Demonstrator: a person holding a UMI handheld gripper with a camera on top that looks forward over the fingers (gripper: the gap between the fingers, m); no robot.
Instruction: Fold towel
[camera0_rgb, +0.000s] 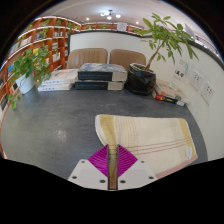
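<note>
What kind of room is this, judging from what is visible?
Probably a library or reading lounge: full bookshelves line one wall, a sofa stands at the back with potted plants beside it. The gripper holds the towel.

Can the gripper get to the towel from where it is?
Probably yes. The towel lies flat on the grey table right ahead of the gripper, its near edge at the fingers, with nothing between them.
</note>
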